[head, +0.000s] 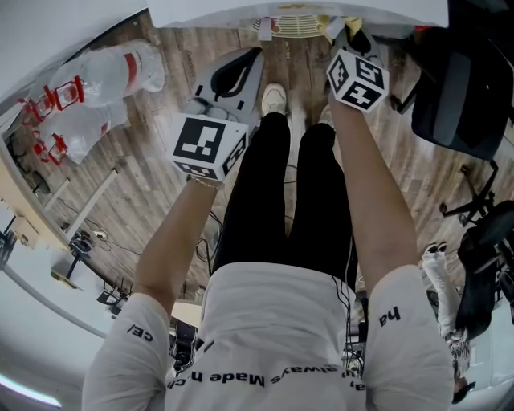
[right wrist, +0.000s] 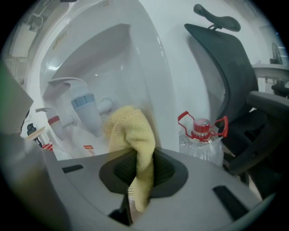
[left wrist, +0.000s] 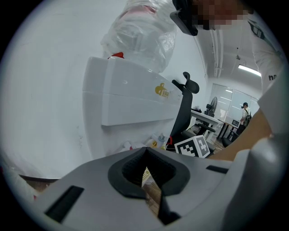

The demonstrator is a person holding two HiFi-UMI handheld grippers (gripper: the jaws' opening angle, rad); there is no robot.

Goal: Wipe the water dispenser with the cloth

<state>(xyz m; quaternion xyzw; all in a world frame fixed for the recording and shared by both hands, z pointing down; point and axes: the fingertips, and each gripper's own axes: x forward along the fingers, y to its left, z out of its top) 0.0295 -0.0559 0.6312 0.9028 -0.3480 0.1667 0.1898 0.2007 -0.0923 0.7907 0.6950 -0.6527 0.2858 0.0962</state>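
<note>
The white water dispenser stands right in front of me, its drip tray facing my feet. My right gripper is shut on a yellow cloth, whose bunched top lies against the tap recess, beside the blue tap and right of the red tap. In the head view the right gripper reaches under the dispenser's front. My left gripper hangs lower and to the left, away from the dispenser. Its jaws are shut with nothing in them.
Empty water bottles in plastic wrap lie on the wood floor at the left. A full bottle with a red handle stands right of the dispenser, next to a black office chair. Another bottle sits on top of the dispenser.
</note>
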